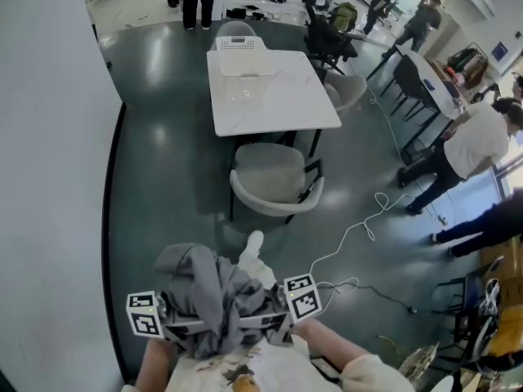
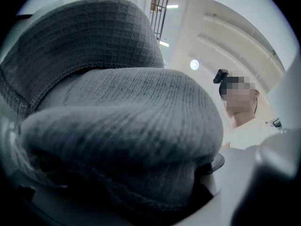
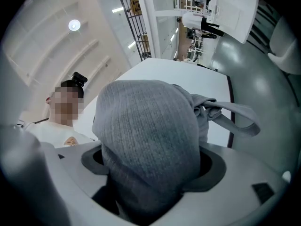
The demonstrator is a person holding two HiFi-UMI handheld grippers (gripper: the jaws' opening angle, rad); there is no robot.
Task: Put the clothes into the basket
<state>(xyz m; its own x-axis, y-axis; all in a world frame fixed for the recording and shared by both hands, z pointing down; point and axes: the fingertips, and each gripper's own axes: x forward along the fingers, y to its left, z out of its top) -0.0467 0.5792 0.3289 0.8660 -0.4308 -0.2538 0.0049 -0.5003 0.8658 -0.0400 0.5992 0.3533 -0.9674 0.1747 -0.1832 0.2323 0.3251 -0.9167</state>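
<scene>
A grey knitted garment (image 1: 214, 299) is bunched between both grippers, close to the person's chest in the head view. My left gripper (image 1: 176, 318) and my right gripper (image 1: 274, 313) are both shut on it, jaws pointing toward each other. In the left gripper view the grey garment (image 2: 117, 126) fills nearly the whole picture. In the right gripper view the grey garment (image 3: 150, 140) bulges up from between the jaws, with a sleeve or strap hanging to the right. A white basket (image 1: 241, 54) stands on the far end of a white table (image 1: 286, 104).
A grey chair (image 1: 274, 182) stands at the table's near side, another chair (image 1: 347, 88) at its right. A white cable (image 1: 359, 235) snakes over the dark floor. A white wall (image 1: 49, 178) runs along the left. People (image 1: 470, 149) stand at the right and far back.
</scene>
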